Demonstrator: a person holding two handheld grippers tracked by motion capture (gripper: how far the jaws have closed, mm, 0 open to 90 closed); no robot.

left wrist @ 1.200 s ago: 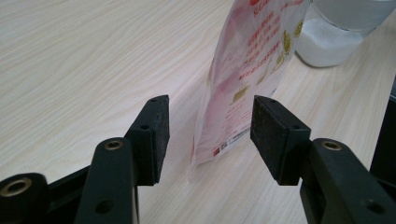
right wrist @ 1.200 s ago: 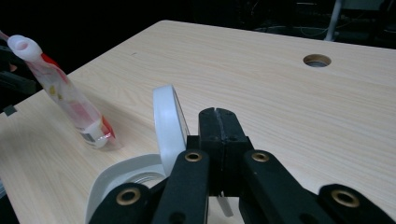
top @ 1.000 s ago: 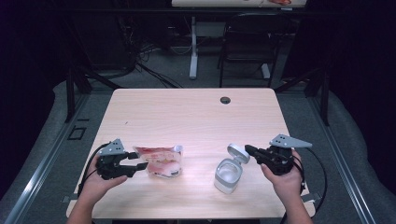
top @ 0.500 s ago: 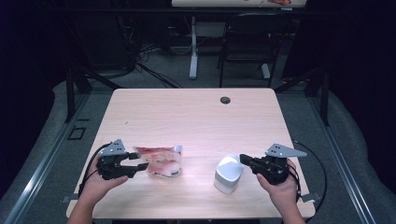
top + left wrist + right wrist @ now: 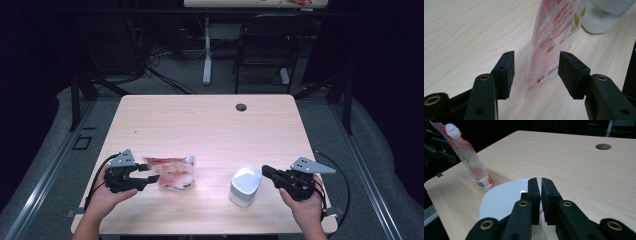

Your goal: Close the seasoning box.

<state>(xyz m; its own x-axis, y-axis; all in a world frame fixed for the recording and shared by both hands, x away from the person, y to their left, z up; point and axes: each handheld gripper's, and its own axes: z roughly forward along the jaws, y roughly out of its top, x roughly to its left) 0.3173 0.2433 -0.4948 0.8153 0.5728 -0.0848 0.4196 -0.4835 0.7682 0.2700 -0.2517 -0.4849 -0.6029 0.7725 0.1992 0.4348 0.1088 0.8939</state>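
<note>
Pouch on the left, tub on the right, both near the table's front edge

Left gripper has its jaws wide with the red pouch between them, pads not touching. Right gripper, just beside the lidded white container, is nearly closed with a thin gap and nothing between, jaws just been opening a bit

I see a pale wood-grain table with a dark round hole. The refill pouch is pink and red on white, printed with red lettering and small gold emblems, and its spout is white. The lidded container is plain white. Both grippers' jaws are black.
</note>
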